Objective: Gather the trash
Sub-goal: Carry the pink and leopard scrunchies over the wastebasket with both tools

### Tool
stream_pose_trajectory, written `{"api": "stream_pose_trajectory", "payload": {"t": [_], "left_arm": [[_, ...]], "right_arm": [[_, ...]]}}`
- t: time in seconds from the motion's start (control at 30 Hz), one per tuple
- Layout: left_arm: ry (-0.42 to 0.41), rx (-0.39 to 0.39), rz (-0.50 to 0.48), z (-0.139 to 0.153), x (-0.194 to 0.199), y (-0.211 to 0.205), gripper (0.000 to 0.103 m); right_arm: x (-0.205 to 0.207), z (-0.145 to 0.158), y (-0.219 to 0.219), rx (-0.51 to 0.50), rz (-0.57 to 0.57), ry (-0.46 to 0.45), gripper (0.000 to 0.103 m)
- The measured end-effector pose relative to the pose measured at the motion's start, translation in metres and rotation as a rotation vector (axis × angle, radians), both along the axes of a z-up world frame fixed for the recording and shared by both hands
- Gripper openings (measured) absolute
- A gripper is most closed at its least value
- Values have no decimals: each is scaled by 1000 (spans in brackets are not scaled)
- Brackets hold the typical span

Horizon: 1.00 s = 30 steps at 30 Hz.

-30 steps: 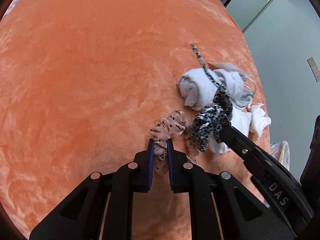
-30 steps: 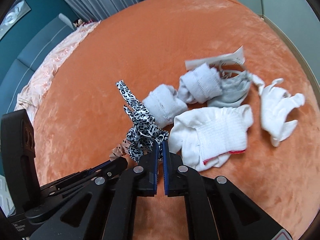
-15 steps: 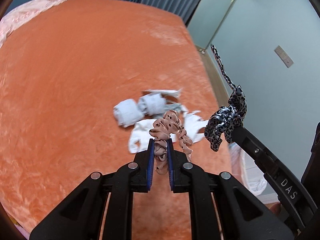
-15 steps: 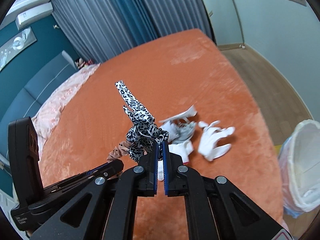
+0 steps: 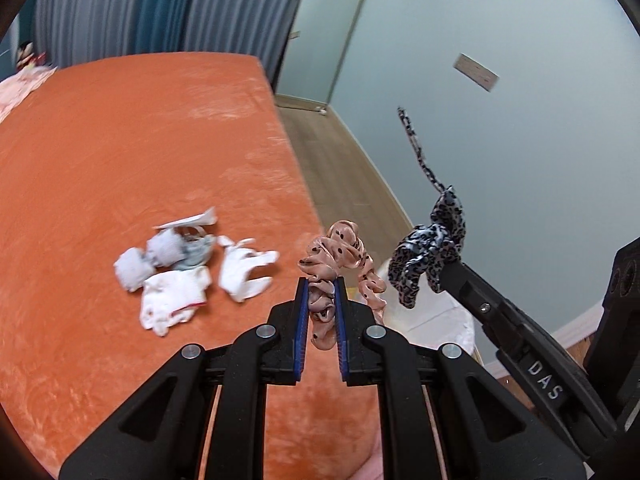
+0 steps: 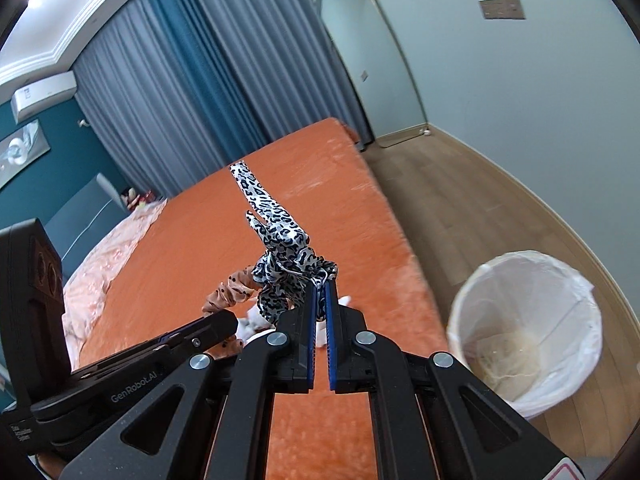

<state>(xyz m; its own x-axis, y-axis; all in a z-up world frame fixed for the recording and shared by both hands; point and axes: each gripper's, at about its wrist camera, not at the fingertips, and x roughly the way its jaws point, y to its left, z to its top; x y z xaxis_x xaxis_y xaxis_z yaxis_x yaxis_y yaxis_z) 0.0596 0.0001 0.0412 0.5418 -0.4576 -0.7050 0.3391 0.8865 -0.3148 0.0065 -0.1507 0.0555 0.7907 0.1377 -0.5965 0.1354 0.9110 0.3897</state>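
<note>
The left tool is clamped on a pink dotted scrunchie; the right tool is clamped on a leopard-print scrunchie whose long tail sticks up. Both are held above the edge of the orange bed. The lined trash bin stands on the wooden floor beside the bed, to the right of the tools. Socks and a paper scrap lie on the bed, not yet collected. Risk: each grip holds only a fold of slippery fabric, so a quick swing may shake it loose. The tail may also catch on the bin liner or hang outside the rim.
</note>
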Motion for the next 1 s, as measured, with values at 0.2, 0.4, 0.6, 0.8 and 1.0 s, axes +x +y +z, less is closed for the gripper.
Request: {"api": "stream_pose_trajectory", "payload": {"t": [0.2,0.4,0.6,0.8,1.0], "left_arm": [[-29,11,-89,11,-15,-55,12],[-35,10,-166,13,-24,-99,12],[-20,16,-230,5,-28,-136,12],[-5,27,-269,-3,-28,-163,12],[0,35,-291,-7,-30,-182,16]], "right_arm": [[-26,3,-46,3,-92,-15,4],[-45,-1,-82,-6,-172,-10,4],[-60,-10,-110,3,-227,0,4],[-68,-20,-129,12,-267,10,4],[-73,-27,-141,18,-293,15,6]]}}
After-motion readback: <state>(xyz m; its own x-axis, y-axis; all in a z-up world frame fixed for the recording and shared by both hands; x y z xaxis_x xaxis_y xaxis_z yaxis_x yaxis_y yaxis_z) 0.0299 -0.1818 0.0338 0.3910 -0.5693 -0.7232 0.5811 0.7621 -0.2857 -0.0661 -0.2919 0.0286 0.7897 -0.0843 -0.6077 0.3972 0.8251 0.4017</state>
